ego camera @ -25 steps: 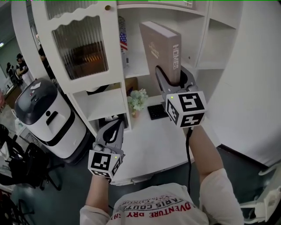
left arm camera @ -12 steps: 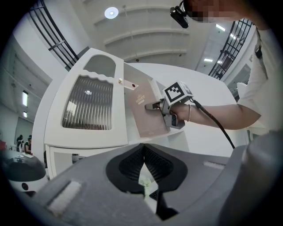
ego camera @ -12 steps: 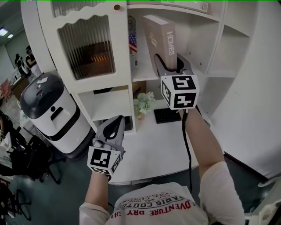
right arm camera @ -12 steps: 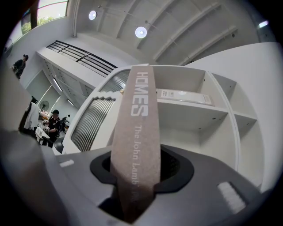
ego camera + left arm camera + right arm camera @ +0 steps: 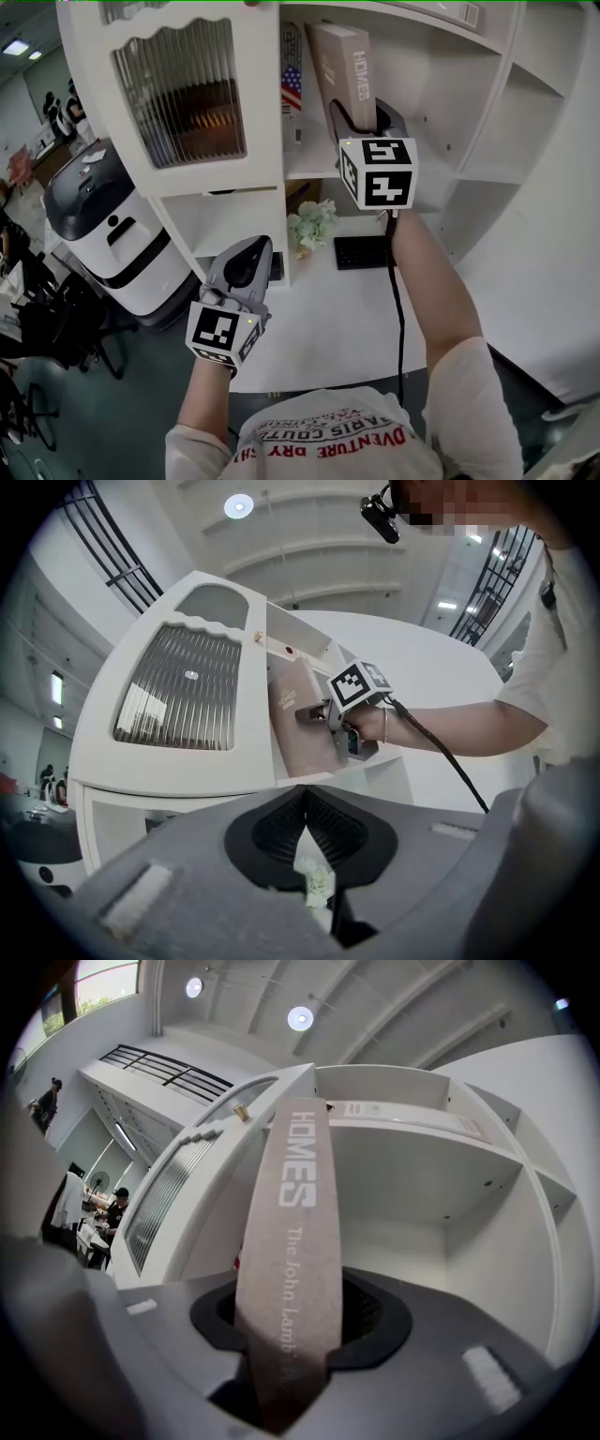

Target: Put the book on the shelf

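Note:
A tall beige-brown book (image 5: pixel 343 67) with HOMES on its spine (image 5: pixel 298 1241) stands upright, partly inside the open compartment of the white shelf unit (image 5: pixel 309 161). My right gripper (image 5: pixel 364 118) is shut on the book's lower end, spine toward me. The left gripper view shows the same book (image 5: pixel 302 726) held at the shelf opening. My left gripper (image 5: pixel 246 270) hangs low over the white desk, jaws shut with nothing held; in its own view (image 5: pixel 306 841) the tips meet.
Books with a flag-patterned cover (image 5: pixel 292 89) stand at the compartment's left. A ribbed glass cabinet door (image 5: pixel 183 94) is further left. On the desk (image 5: pixel 319 328) sit a small flower pot (image 5: pixel 311 225) and a dark keyboard (image 5: pixel 361 251). A white-and-black bin (image 5: pixel 98 230) stands on the floor.
The right gripper has carried the book up and forward, from in front of the shelf into the compartment's opening. The left gripper has stayed low over the desk.

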A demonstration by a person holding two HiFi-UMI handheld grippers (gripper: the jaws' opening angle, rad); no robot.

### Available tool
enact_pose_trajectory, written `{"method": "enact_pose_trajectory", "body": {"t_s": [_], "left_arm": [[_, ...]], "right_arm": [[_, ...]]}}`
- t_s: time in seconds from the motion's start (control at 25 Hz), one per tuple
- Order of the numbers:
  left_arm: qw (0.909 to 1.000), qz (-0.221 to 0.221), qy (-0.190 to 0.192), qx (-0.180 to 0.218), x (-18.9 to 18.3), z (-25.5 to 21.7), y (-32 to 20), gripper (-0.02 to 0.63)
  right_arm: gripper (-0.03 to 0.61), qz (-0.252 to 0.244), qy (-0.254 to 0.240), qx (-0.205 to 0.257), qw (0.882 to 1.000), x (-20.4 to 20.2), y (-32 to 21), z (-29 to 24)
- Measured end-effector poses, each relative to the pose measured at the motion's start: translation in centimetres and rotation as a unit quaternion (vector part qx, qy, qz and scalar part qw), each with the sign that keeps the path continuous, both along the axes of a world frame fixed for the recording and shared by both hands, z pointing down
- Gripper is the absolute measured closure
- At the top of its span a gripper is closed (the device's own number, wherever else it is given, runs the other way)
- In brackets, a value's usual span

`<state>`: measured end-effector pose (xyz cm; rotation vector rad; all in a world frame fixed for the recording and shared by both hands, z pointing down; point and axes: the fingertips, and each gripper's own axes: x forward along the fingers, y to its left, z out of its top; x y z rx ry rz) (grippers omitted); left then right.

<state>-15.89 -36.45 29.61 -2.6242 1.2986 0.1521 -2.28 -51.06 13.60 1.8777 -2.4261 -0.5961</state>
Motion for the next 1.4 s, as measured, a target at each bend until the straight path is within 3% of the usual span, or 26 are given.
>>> {"method": "enact_pose_trajectory", "body": {"t_s": [0.24,0.64,1.04,1.4], "left_arm": [[0.9999,-0.009,-0.004,-0.007,0.1,0.8,-1.7,0.609],[0.9995,-0.020,0.005,-0.023,-0.3,1.6,-4.2,0.609],[0.9994,-0.030,0.002,-0.015,-1.1,1.7,-5.9,0.609],[0.9991,-0.036,0.007,-0.019,-1.6,2.1,-7.2,0.609]], "right_arm": [[0.402,0.015,0.032,-0.003,0.999,-0.7,-3.3,0.2],[0.402,0.011,0.034,-0.029,0.999,-0.8,-7.8,0.3],[0.403,0.013,0.032,-0.037,0.999,-1.3,-11.4,0.3],[0.390,0.002,0.034,-0.033,0.999,-2.2,-12.1,0.4]]}}
